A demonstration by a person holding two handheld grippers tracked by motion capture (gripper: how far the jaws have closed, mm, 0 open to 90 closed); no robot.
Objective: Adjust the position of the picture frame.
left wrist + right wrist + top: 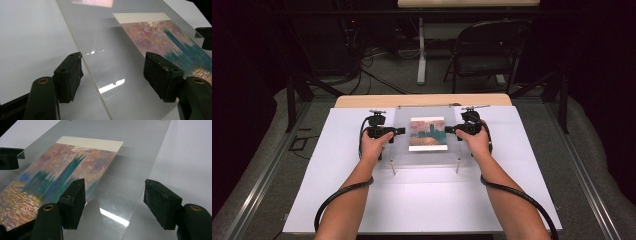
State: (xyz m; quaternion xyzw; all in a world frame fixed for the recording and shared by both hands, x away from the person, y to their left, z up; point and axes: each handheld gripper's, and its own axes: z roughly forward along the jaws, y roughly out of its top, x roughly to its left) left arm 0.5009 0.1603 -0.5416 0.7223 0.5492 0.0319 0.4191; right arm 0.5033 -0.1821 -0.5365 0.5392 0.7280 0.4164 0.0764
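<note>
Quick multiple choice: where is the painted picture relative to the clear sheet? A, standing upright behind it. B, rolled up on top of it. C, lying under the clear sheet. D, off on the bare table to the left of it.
C: the picture lies flat and is seen through the clear sheet, whose glare and scratches run over it, near the open right gripper.

The clear acrylic sheet point(424, 135) stands raised on small posts point(393, 167) above the white surface point(422, 200). Near of the sheet, the surface lies bare; both forearms cross it. Left and right of the sheet, bare surface too. Beyond the sheet stands a folding chair point(484, 50).
</note>
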